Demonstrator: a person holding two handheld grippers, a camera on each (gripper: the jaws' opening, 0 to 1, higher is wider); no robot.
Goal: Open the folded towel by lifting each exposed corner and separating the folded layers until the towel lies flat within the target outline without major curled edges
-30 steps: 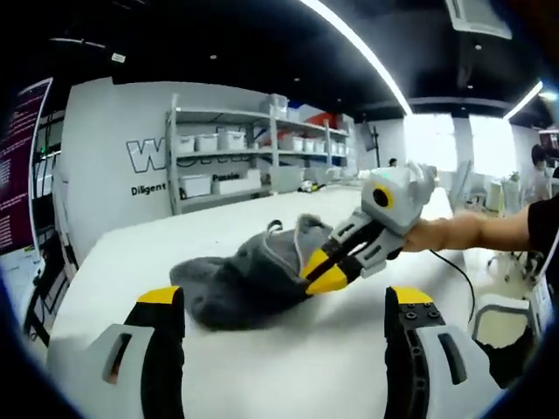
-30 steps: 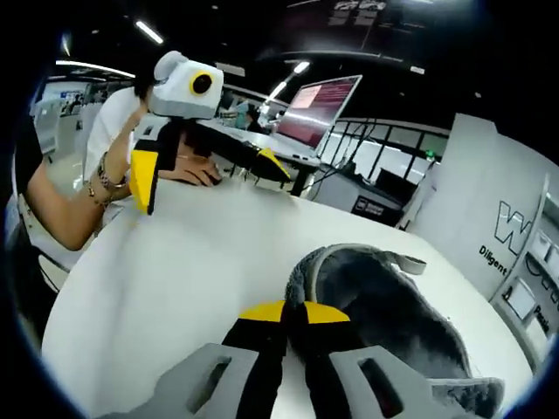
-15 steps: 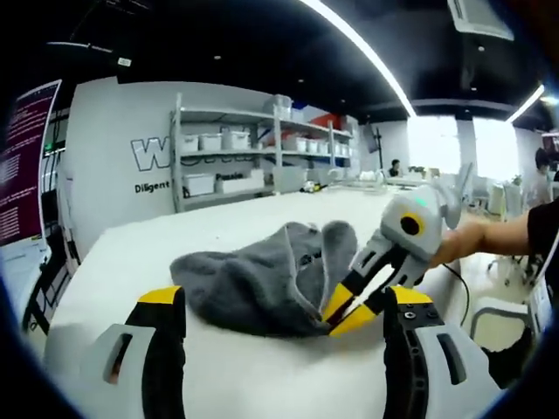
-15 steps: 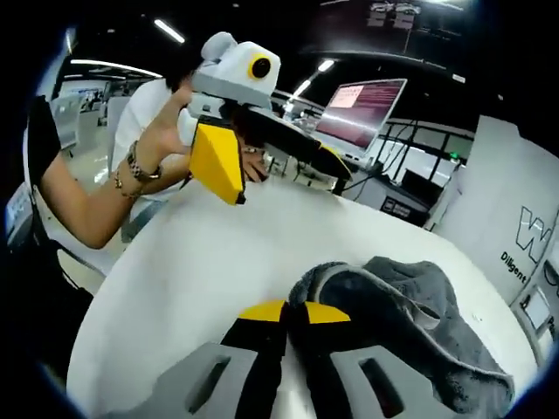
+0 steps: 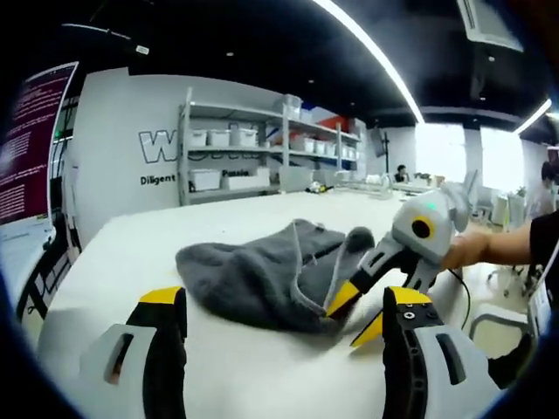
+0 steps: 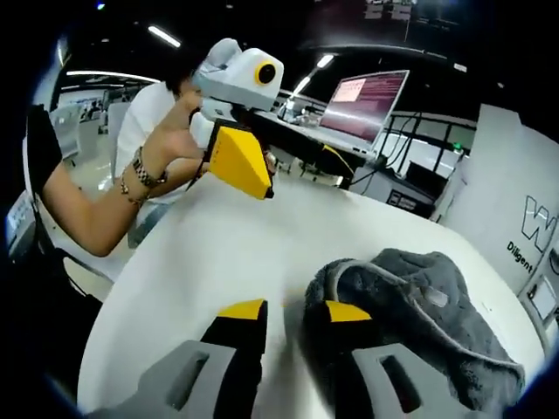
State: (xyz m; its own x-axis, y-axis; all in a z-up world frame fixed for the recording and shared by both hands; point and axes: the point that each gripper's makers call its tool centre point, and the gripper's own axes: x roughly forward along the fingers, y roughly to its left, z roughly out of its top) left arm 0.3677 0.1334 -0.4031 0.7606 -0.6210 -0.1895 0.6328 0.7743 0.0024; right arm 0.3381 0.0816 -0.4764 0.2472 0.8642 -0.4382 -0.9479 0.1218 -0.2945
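A grey towel (image 5: 258, 272) lies bunched and partly folded on the white table (image 5: 105, 253), with a seamed edge curled up at its right side. In the left gripper view my left gripper (image 5: 284, 301) stands open just short of the towel, holding nothing. My right gripper (image 5: 354, 316) comes in from the right, open, its upper tip at the towel's edge. In the right gripper view my right gripper (image 6: 293, 312) is open, with the towel (image 6: 419, 319) beside its right fingertip (image 6: 347, 312). The left gripper (image 6: 301, 182) hovers over the table (image 6: 210, 253) beyond, held by a hand.
Metal shelves with white bins (image 5: 231, 161) stand against a lettered white wall behind the table. A monitor (image 6: 367, 94) and cables sit past the table's far side. A person's forearm with a bracelet (image 6: 131, 182) reaches in at the table's left edge.
My right gripper was shut on the towel's edge and pulled it across; its jaws have now come apart and let the edge go. The left gripper stayed open and moved nearer.
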